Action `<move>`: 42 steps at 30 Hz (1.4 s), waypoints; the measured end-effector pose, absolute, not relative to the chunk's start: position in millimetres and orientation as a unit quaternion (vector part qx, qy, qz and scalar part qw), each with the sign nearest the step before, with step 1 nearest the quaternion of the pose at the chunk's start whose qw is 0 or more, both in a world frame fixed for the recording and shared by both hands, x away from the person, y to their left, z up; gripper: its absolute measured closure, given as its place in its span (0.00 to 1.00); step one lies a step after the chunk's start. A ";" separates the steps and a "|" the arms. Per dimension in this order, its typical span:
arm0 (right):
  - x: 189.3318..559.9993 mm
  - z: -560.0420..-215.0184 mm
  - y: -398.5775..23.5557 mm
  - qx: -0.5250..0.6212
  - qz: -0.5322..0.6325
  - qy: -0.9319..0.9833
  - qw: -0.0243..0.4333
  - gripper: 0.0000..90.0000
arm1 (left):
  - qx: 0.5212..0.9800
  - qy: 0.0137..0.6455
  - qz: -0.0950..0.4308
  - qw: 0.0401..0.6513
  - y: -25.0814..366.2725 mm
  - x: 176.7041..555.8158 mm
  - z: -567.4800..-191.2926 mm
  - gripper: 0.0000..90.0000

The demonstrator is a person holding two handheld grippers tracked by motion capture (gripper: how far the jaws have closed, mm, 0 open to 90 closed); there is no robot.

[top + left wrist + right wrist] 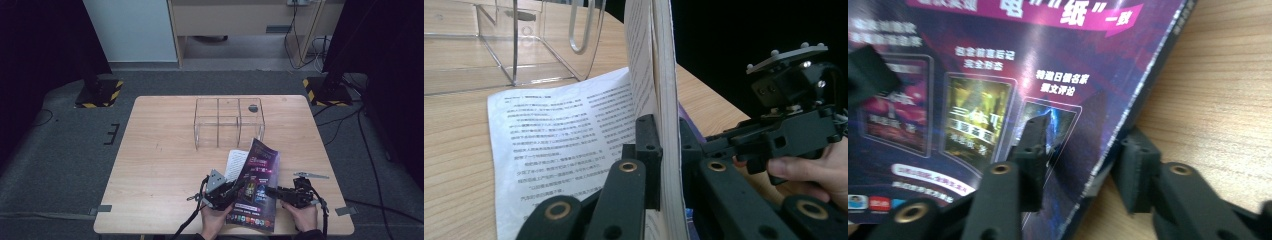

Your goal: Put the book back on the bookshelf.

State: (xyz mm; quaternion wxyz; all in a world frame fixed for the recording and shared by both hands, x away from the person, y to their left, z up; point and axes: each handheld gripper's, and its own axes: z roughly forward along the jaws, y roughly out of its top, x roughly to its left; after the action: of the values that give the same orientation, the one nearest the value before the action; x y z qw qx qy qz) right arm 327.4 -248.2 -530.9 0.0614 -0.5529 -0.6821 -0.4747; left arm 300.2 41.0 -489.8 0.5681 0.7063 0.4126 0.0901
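The magazine lies part open at the table's near edge, in front of the clear box. The left gripper is clamped on a raised sheaf of pages (their far side hidden). The right gripper straddles the cover's edge, jaws apart, their grip unclear.

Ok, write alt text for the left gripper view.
The left gripper, its black jaws shut on a magazine, holds the block of pages upright over an open text page. A clear plastic organizer stands behind on the wooden table; the right gripper is opposite.
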 end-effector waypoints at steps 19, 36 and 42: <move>318.0 -509.3 -249.9 -0.526 -0.526 -0.667 0.052 0.92 | 0.712 0.433 0.095 0.544 62.1 308.4 -501.2 0.85; 309.8 -483.9 -249.7 -0.494 -0.564 -0.661 0.038 0.94 | 0.715 0.456 0.102 0.520 73.3 315.1 -502.4 0.49; 306.1 -475.0 -243.5 -0.475 -0.576 -0.665 0.033 0.94 | 0.708 0.466 0.120 0.517 89.8 318.0 -490.9 0.38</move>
State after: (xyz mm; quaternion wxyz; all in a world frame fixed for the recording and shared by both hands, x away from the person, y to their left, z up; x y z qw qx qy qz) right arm 306.1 -243.5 -475.0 0.0329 -0.4747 -0.6645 -0.5762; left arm 318.0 89.8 -490.9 0.5171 0.7075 0.4665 0.1197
